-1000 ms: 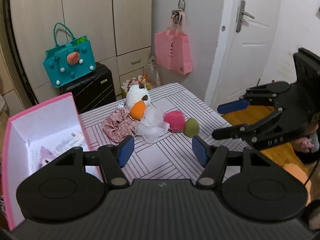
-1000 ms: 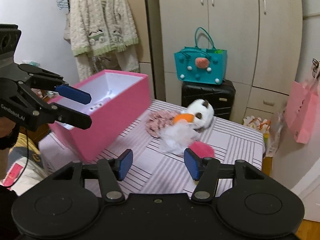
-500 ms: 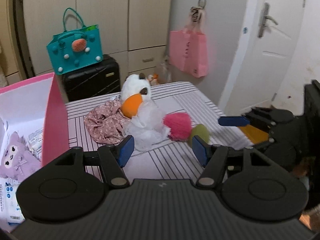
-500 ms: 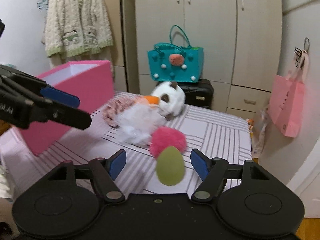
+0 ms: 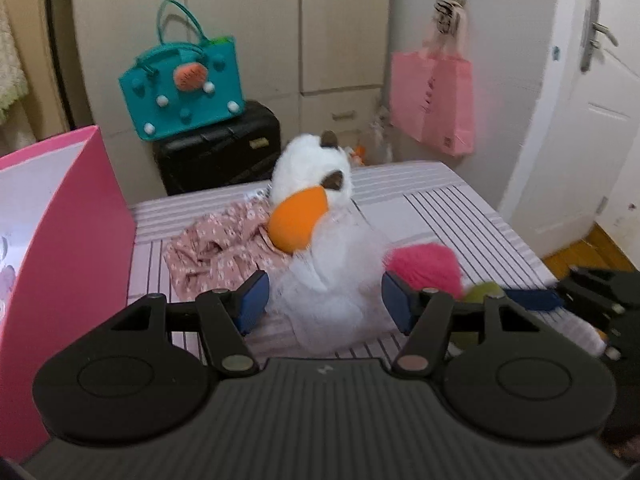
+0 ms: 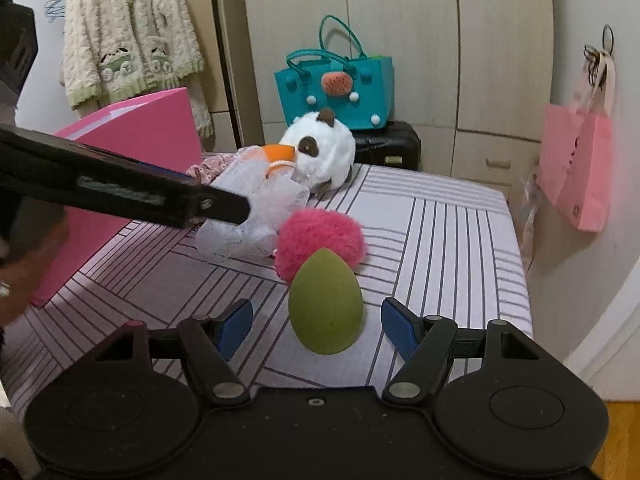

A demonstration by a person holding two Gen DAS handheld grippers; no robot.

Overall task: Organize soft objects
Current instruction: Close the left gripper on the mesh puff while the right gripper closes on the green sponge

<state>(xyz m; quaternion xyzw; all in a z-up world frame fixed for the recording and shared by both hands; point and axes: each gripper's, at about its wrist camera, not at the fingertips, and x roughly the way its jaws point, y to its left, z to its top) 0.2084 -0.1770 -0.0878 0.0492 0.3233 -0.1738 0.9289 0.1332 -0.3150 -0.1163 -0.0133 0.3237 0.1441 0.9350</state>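
Observation:
A white mesh puff (image 5: 336, 292) (image 6: 248, 216) lies on the striped table between the open fingers of my left gripper (image 5: 324, 302). An orange sponge (image 5: 298, 222), a white plush toy (image 5: 310, 170) (image 6: 324, 150) and a pink floral cloth (image 5: 216, 248) sit behind it. A pink pompom (image 5: 424, 266) (image 6: 320, 240) lies to the right. A green egg-shaped sponge (image 6: 325, 306) (image 5: 484, 292) stands upright between the open fingers of my right gripper (image 6: 318, 326). The pink box (image 5: 64, 240) (image 6: 132, 148) stands at the left.
A teal bag (image 5: 182, 88) sits on a black suitcase (image 5: 218, 150) behind the table. A pink bag (image 5: 434, 100) hangs on the wall by the white door (image 5: 580, 120). The table's right edge (image 6: 520, 264) is near. A cardigan (image 6: 132, 40) hangs at left.
Both grippers moved in closer to the table. The left one now straddles the white mesh puff, the right one straddles the green sponge. Both stayed open.

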